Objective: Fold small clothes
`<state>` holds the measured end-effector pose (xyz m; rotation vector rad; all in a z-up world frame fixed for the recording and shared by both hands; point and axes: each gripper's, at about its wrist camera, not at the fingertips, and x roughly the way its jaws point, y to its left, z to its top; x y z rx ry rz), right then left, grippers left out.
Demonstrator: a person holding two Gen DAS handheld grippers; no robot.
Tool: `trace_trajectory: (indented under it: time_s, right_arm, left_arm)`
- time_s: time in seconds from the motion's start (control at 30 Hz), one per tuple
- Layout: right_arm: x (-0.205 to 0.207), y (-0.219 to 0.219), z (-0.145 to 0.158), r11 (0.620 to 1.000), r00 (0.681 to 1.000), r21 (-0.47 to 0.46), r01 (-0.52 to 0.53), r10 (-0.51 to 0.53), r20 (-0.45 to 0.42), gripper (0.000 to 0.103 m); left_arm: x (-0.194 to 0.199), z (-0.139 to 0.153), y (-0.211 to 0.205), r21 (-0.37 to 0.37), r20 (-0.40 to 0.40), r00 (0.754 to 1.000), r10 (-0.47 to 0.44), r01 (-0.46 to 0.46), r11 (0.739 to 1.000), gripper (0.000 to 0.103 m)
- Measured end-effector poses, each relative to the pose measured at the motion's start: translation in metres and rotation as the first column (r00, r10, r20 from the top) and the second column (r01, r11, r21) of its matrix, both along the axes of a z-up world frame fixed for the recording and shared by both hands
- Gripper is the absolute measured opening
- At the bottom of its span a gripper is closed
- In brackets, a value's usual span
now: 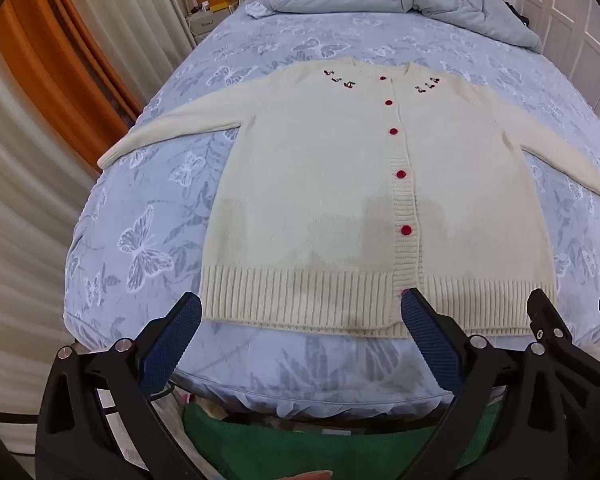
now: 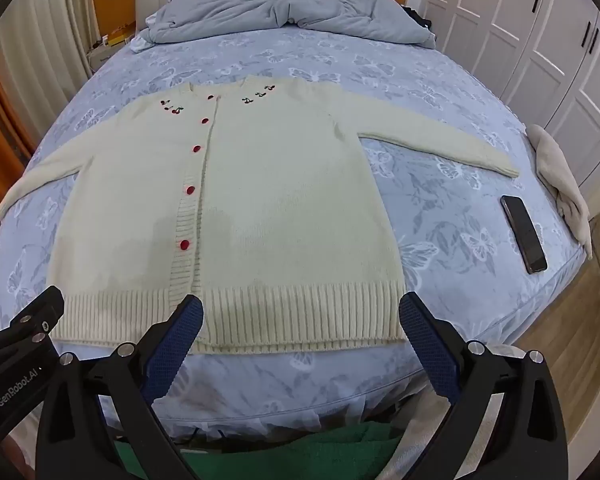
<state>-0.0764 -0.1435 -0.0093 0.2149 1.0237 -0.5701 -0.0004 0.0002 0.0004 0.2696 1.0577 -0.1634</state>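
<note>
- Bed (image 2: 440,80): stretches away ahead of both tongs.
- Cardigan (image 1: 320,184): flat, buttoned, sleeves spread; its ribbed hem (image 2: 292,312) lies just beyond the tips.
- Left gripper (image 1: 300,312) and right gripper (image 2: 300,312): jaws wide apart, empty, side by side.
- Folding looks unstarted; next, probably pinch a sleeve or hem corner.

The bed (image 2: 440,80), covered by a pale blue butterfly-print sheet, fills most of the frame. A cream cardigan (image 2: 268,208) with red buttons lies flat at centre, sleeves spread left and right. A rumpled grey-blue duvet (image 2: 284,12) is heaped along the top. At right lie a black phone (image 2: 524,234) and, at the edge, a beige cloth (image 2: 560,176).
</note>
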Motion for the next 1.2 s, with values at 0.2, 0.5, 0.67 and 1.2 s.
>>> trace_trajectory:
  time_s: [0.2, 0.5, 0.67, 1.2]
  right_arm:
    - [-0.001, 0.002, 0.002, 1.000, 1.000, 0.002, 0.002, -0.003, 0.010, 0.097]
    - [-0.004, -0.001, 0.008, 1.000, 1.000, 0.006, -0.005, 0.005, 0.000, 0.097]
    - [-0.002, 0.002, 0.008, 1.000, 1.000, 0.004, -0.002, 0.002, -0.001, 0.097]
    - [-0.003, 0.000, 0.017, 1.000, 1.000, 0.008, 0.020, -0.020, 0.012, 0.097]
  left_arm:
    - [-0.003, -0.002, 0.001, 0.009, -0.012, 1.000, 0.002, -0.001, 1.000, 0.098]
    - [-0.002, 0.006, 0.000, 0.018, -0.004, 1.000, -0.003, 0.003, 1.000, 0.098]
    - [-0.001, 0.008, 0.000, 0.015, -0.005, 1.000, -0.003, 0.003, 1.000, 0.098]
    - [-0.003, 0.020, -0.004, 0.011, 0.018, 1.000, -0.012, 0.012, 1.000, 0.098]
